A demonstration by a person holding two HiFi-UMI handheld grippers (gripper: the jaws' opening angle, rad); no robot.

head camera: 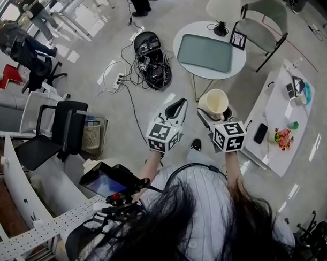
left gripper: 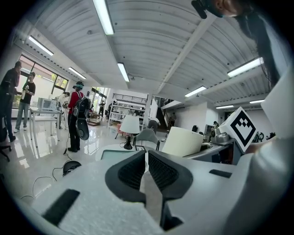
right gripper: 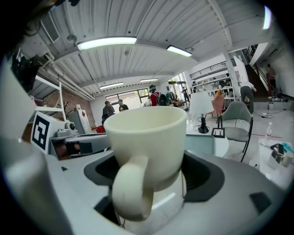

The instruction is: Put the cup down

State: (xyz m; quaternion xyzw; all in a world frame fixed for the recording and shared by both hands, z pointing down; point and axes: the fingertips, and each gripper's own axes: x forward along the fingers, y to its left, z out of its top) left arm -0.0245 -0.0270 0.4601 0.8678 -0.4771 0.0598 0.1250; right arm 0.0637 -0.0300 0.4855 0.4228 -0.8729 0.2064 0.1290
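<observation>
A cream cup (right gripper: 146,147) sits upright between the jaws of my right gripper (right gripper: 151,174), which is shut on it, handle turned toward the camera. In the head view the cup (head camera: 213,103) is held in the air over the floor, between the round table (head camera: 238,63) and the long white table (head camera: 273,118); the right gripper (head camera: 216,117) grips its lower part. My left gripper (head camera: 177,107) hangs beside it to the left, shut with nothing in it. In the left gripper view its pads (left gripper: 131,172) meet, and the cup (left gripper: 182,141) shows to the right.
The round table carries a green tray (head camera: 205,52), a lamp base (head camera: 220,29) and a small frame (head camera: 238,40). A grey chair (head camera: 261,26) stands behind it. A bag with cables (head camera: 151,60) lies on the floor. The long table holds a phone (head camera: 260,133) and small items. Black chair (head camera: 53,134) left.
</observation>
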